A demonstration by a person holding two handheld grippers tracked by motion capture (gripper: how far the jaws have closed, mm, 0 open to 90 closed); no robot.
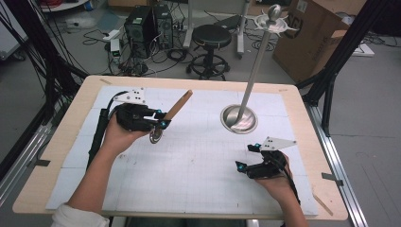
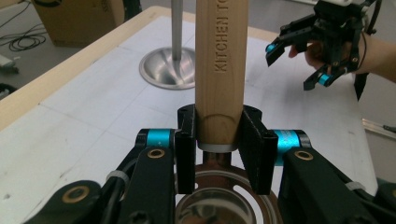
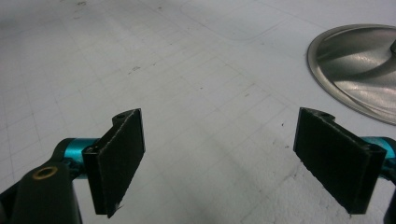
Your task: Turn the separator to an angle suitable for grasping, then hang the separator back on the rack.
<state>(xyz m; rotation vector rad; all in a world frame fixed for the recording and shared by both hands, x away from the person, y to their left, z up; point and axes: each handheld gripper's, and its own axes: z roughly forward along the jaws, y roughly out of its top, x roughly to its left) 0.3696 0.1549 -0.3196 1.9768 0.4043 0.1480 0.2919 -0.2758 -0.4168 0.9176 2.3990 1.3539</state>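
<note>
Stamped along the wooden handle (image 2: 219,70) held in the left gripper (image 2: 218,149), running lengthwise toward twelve o'clock in the left gripper view, are the words "KITCHEN TO", the rest cut off by the frame edge. The cardboard box (image 1: 314,35) at one o'clock in the high view bears dark printing too blurred to read.

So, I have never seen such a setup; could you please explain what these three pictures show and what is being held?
A person holds a hand-operated gripper in each hand; no robot arm is present. The high view looks down on the table. The other two pictures come from cameras riding on each gripper. The left gripper is closed on the wooden handle of a kitchen utensil with a metal end. The right gripper is open and holds nothing. On the table stands a metal stand with a tall pole.
</note>
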